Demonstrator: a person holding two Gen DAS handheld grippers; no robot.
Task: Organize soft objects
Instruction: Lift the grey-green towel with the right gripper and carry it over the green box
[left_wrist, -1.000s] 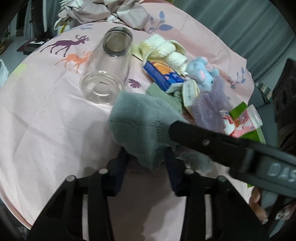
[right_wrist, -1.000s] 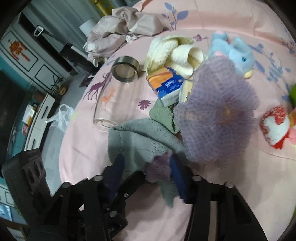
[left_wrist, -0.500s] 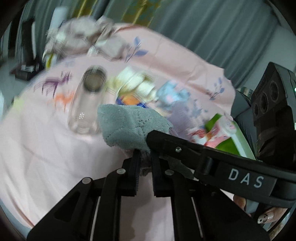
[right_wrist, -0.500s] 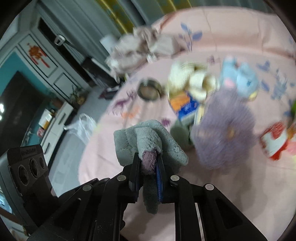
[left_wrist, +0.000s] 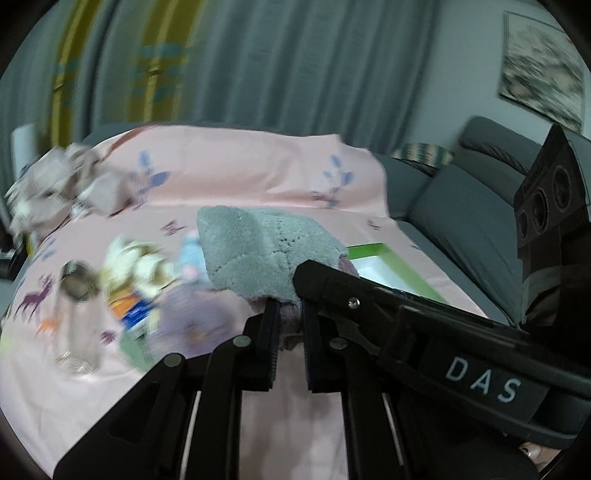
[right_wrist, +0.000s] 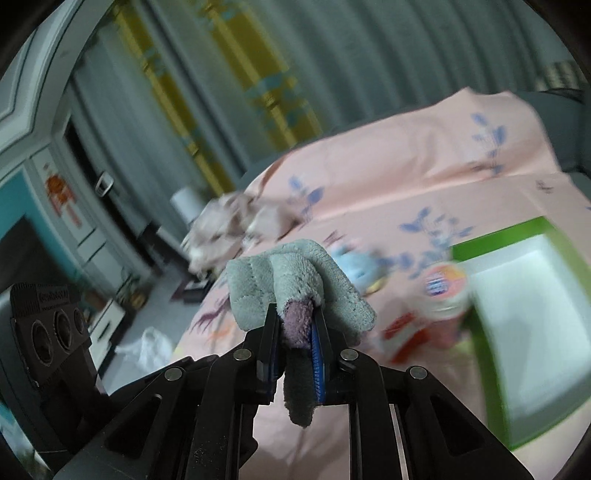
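Note:
A grey-green fluffy cloth with a purple underside hangs in the air above the pink sheet, pinched from two sides. My left gripper is shut on its lower edge. My right gripper is shut on another fold of the same cloth. In the left wrist view the right gripper's black body crosses from the right, close beside my left fingers. A blue plush toy, a purple cloth and cream cloths lie blurred on the sheet below.
A green-rimmed white tray lies on the sheet at the right. A red-and-white bottle rests by its near corner. A clear glass jar and a blue-orange box lie at the left; crumpled fabric farther back. A grey sofa borders the right.
Both grippers closed on the grey-green cloth and lifted it off the pile. The views tilted upward, so curtains and the tray now show.

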